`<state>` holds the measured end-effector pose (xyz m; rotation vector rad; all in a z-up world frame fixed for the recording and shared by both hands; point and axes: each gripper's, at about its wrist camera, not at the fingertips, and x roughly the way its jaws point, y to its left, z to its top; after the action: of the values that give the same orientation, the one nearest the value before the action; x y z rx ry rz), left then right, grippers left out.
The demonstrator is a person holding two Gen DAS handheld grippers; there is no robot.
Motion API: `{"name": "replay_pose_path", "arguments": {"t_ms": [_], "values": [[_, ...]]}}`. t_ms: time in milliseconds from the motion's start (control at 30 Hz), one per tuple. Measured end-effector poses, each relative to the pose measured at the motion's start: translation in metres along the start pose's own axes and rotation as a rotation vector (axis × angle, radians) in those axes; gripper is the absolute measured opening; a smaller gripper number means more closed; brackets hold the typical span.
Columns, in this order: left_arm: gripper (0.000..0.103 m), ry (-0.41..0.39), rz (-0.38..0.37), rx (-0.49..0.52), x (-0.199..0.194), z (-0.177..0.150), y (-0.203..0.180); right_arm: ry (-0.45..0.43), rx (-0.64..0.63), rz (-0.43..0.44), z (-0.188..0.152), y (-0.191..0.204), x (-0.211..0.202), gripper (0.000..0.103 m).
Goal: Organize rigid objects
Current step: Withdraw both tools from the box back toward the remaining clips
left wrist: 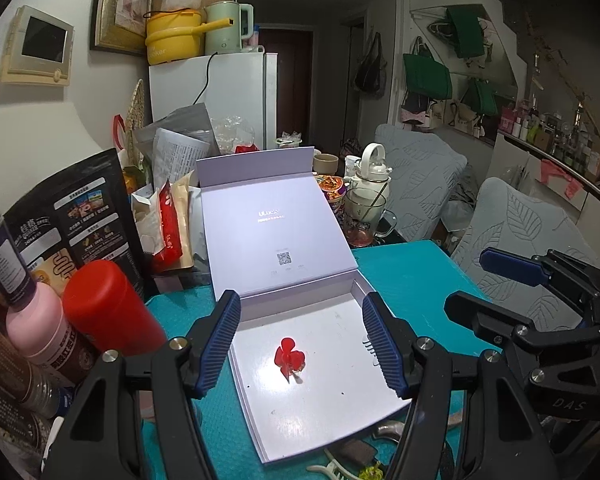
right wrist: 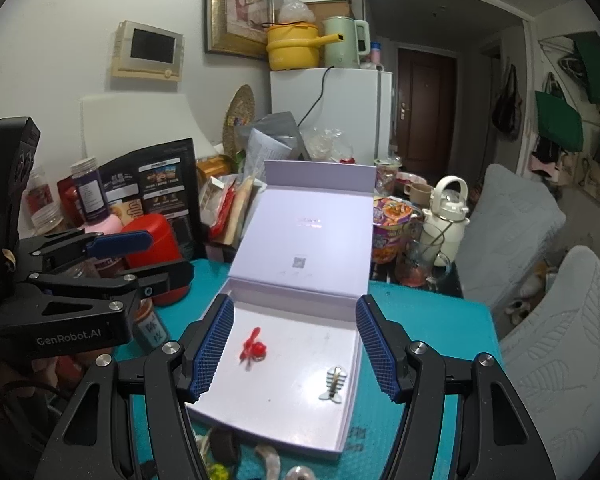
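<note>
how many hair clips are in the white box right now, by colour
red hair clip: 1
silver fishbone hair clip: 1
total in the white box: 2

The white refrigerator [right wrist: 332, 112] serves as landmark. On top of it sit a yellow enamel pot with a long handle [right wrist: 292, 50] and, just to its right, a pale green electric kettle [right wrist: 346, 46]. On the wall left of it hang a gilt-framed picture [right wrist: 238, 8] and, farther left, a cream wall panel with a dark screen [right wrist: 150, 50]. Below and left of it stand a black printed pouch [right wrist: 156, 184] and a red cylindrical flask [right wrist: 154, 240]. Below and right stand a white jug-shaped water bottle [right wrist: 446, 216] and a printed instant-noodle cup [right wrist: 392, 224].
</note>
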<state>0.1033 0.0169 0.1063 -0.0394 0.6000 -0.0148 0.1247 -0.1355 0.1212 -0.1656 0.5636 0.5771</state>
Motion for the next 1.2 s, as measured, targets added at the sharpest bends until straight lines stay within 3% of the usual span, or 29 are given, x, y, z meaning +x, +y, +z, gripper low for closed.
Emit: {"name": "replay_pose_path", "arguments": {"t_ms": [133,200,1200], "values": [[0.063,-0.011,0.004,0.007,-0.015,-0.007,-0.003,-0.006,0.001,0.000,-0.006,0.007,-0.011,0.064],[0.070,-0.014,0.010,0.012,-0.023,-0.012,-0.005,-0.008,-0.002,0.000,-0.010,0.011,-0.018,0.064],[0.070,0.048,-0.049,0.016,-0.070,-0.097,-0.025,0.017,0.020,-0.002,-0.092,0.051,-0.074,0.071]]}}
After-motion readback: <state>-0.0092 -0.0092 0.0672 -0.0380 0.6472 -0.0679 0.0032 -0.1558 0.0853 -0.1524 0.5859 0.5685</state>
